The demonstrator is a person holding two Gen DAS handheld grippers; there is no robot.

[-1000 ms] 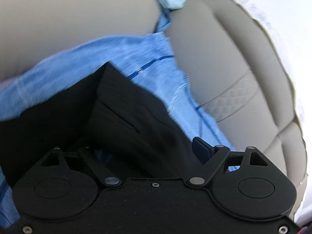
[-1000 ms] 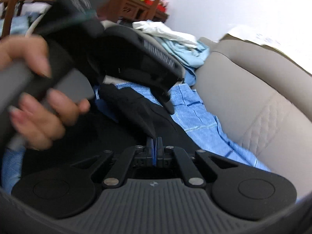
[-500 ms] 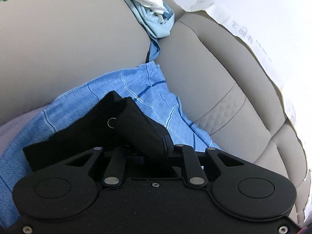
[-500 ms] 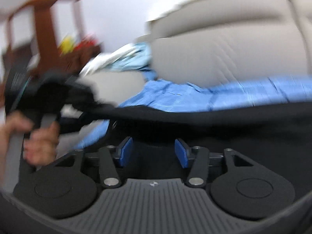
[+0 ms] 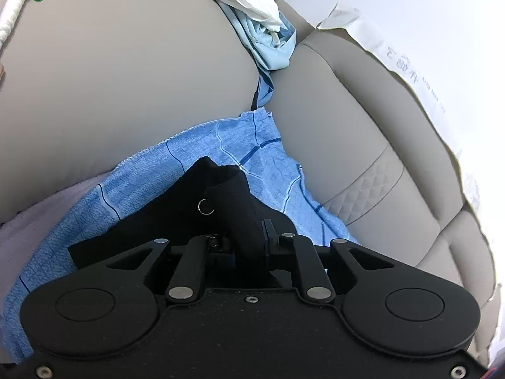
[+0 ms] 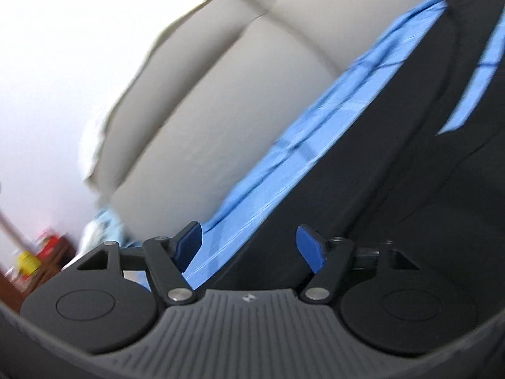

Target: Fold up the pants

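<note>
The black pants lie on a blue checked towel spread over a beige sofa. My left gripper is shut on a bunched fold of the pants at the waist end, where a small metal ring shows. In the right wrist view the pants stretch flat toward the upper right. My right gripper is open and empty, its blue pads apart just above the pants' edge and the towel.
The sofa's armrest rises behind the towel and its backrest runs to the right. Light blue and white clothes are heaped on top of the sofa. A wooden cabinet with bottles stands at far left.
My right gripper opened, let go of the pants and swung away to the right along them. My left gripper closed on the pants fold and drew back, lifting it slightly.
</note>
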